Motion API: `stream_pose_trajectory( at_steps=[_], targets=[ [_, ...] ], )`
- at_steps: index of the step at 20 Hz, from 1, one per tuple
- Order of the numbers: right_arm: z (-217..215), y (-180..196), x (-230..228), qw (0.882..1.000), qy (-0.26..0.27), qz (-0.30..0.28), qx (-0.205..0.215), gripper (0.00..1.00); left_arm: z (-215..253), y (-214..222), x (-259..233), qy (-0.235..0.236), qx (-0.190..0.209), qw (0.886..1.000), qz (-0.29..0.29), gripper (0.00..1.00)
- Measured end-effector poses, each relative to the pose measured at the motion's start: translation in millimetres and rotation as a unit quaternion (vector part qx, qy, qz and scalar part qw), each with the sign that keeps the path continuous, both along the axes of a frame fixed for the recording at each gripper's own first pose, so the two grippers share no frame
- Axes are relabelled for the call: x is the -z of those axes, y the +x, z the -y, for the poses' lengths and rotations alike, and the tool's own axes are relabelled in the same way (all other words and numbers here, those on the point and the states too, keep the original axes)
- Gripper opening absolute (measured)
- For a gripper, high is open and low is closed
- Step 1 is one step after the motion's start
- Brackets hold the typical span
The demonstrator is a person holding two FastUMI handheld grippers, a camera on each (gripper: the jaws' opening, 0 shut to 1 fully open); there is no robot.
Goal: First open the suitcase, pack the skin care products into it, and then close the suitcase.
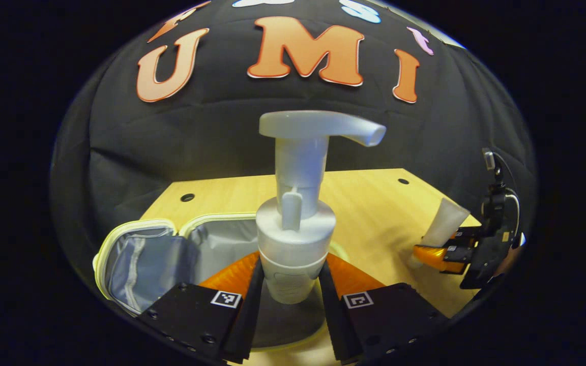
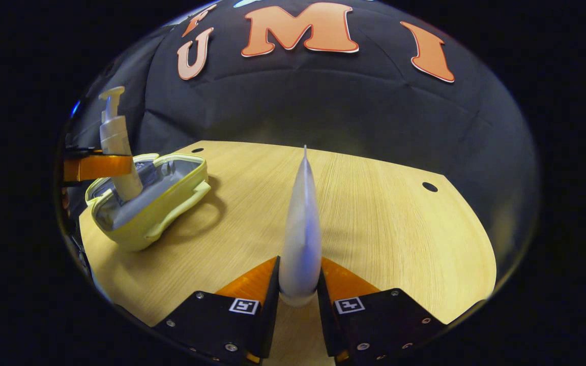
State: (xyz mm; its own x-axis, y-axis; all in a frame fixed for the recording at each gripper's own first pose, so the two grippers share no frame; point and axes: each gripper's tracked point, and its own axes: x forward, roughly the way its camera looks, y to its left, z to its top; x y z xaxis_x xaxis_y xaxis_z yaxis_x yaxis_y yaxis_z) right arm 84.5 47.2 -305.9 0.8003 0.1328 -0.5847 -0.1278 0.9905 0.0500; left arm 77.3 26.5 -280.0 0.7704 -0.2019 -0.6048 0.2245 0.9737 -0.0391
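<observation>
In the left gripper view my left gripper (image 1: 291, 277) is shut on a white pump bottle (image 1: 295, 223), held upright over the open yellow-trimmed case (image 1: 145, 259) with its grey lining. In the right gripper view the same pump bottle (image 2: 117, 147) hangs with its base inside the open case (image 2: 155, 203), the left gripper (image 2: 97, 166) clamped around it. My right gripper (image 2: 298, 284) is shut on a white squeeze tube (image 2: 300, 229) that points away over the table. The left gripper view shows that tube (image 1: 443, 226) at the right, gripped by the right gripper (image 1: 443, 254).
The wooden table (image 2: 384, 218) has small round holes near its far corners. The case sits at the table's left end, lid flap folded out to the left. Open tabletop lies between the case and the tube.
</observation>
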Motion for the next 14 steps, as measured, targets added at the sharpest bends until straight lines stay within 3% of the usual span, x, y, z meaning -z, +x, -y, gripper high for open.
stream_pose_trajectory(
  at_steps=[8,14],
  targets=[
    [-68.2,16.2,-66.8,0.999,0.028,0.023,-0.035,0.40,-68.4,-10.5,26.0,0.000,-0.038,0.997,-0.066,0.58],
    [-120.2,36.7,-97.3,0.997,0.053,0.028,-0.054,0.40,-87.4,-18.6,56.4,-0.009,-0.025,0.990,-0.136,0.58]
  ],
)
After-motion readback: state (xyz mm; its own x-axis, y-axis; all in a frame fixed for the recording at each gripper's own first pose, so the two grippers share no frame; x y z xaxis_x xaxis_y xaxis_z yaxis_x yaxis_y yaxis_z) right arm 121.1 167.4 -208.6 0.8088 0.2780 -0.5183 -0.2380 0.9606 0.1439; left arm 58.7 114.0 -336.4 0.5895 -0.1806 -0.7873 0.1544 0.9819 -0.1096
